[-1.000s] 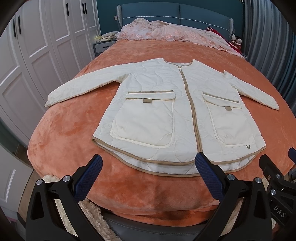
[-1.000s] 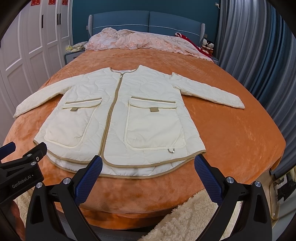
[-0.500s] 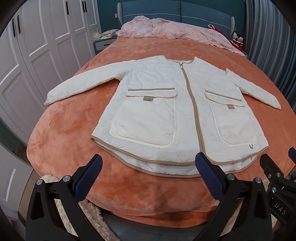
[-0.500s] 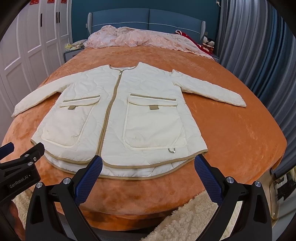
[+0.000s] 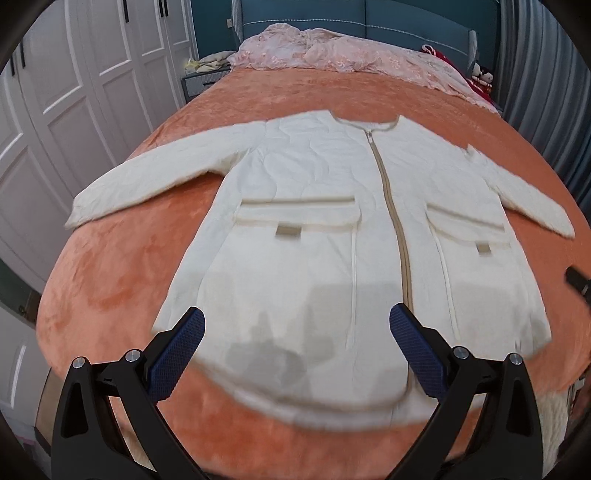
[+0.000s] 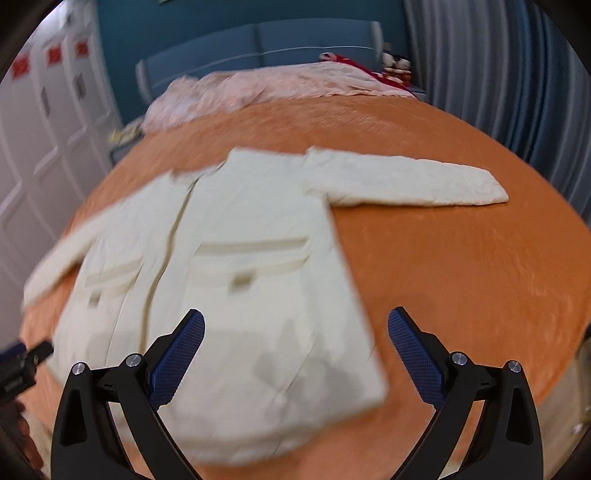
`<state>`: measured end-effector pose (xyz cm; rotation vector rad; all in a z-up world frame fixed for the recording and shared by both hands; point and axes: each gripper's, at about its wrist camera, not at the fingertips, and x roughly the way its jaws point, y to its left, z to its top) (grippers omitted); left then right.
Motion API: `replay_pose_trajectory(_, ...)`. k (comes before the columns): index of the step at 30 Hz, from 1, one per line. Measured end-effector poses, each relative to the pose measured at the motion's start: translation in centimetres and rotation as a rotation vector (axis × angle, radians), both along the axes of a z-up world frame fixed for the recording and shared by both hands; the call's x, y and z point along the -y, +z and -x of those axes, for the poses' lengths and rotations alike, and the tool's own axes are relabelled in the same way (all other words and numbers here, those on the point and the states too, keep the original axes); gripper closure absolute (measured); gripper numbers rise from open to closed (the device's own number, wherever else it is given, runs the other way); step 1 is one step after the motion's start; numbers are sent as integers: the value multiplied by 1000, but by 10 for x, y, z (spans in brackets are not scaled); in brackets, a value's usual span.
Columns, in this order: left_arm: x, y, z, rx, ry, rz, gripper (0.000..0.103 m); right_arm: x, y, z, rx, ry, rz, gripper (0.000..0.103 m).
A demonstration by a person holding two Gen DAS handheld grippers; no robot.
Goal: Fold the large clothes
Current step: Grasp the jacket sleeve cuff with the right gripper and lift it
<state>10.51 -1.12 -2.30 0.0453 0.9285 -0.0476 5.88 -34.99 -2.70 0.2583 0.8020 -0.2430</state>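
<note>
A cream quilted jacket (image 5: 314,229) with tan trim, a centre zip and two front pockets lies flat, face up, on an orange bedspread (image 5: 122,266), both sleeves spread out. My left gripper (image 5: 295,354) is open and empty, above the jacket's lower left front near the hem. In the right wrist view the jacket (image 6: 251,266) is blurred and its right sleeve (image 6: 406,181) stretches right. My right gripper (image 6: 295,354) is open and empty, above the jacket's lower right pocket area, tilted.
A pink lace cover (image 5: 332,51) is bunched at the blue headboard (image 5: 369,18). White wardrobe doors (image 5: 74,92) stand left, grey curtains (image 6: 498,74) right. A nightstand (image 5: 207,77) sits beside the bed. The other gripper shows at the frame edges (image 6: 22,362).
Both grippers have moved forward and lower over the jacket's hem. The right gripper has swung right and tilted; its view is now blurred. The jacket has not moved.
</note>
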Motion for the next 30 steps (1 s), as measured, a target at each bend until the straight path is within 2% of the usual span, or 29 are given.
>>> replay_pose_trajectory(7, 6, -7, -83, 52, 47, -26, 5, 151, -17, -76, 64, -217, -75, 5)
replay_pose_trajectory(10, 12, -17, -118, 52, 68, -43, 5, 222, -33, -104, 93, -347, -90, 5)
replay_pose_trajectory(14, 22, -35, -156, 50, 82, -80, 5, 289, -56, -126, 96, -523, -95, 5)
replay_pose_trajectory(20, 35, -62, -195, 28, 100, -115, 5, 346, -88, -145, 92, -670, -131, 5)
replay_pose_trajectory(24, 40, -76, -208, 17, 107, -124, 5, 365, -101, -153, 81, -699, -157, 8)
replay_pose_trajectory(26, 40, -82, -211, 8, 113, -125, 5, 366, -104, -160, 75, -681, -163, 26)
replay_pose_trajectory(27, 40, -84, -213, 2, 116, -122, 5, 364, -104, -164, 69, -679, -157, 29)
replay_pose_trajectory(28, 40, -86, -214, -2, 118, -118, 5, 363, -102, -169, 74, -668, -149, 43)
replay_pose_trajectory(29, 38, -88, -214, -8, 121, -115, 5, 365, -100, -169, 77, -653, -151, 68)
replay_pose_trajectory(30, 36, -89, -214, -10, 124, -115, 5, 364, -98, -174, 67, -640, -154, 80)
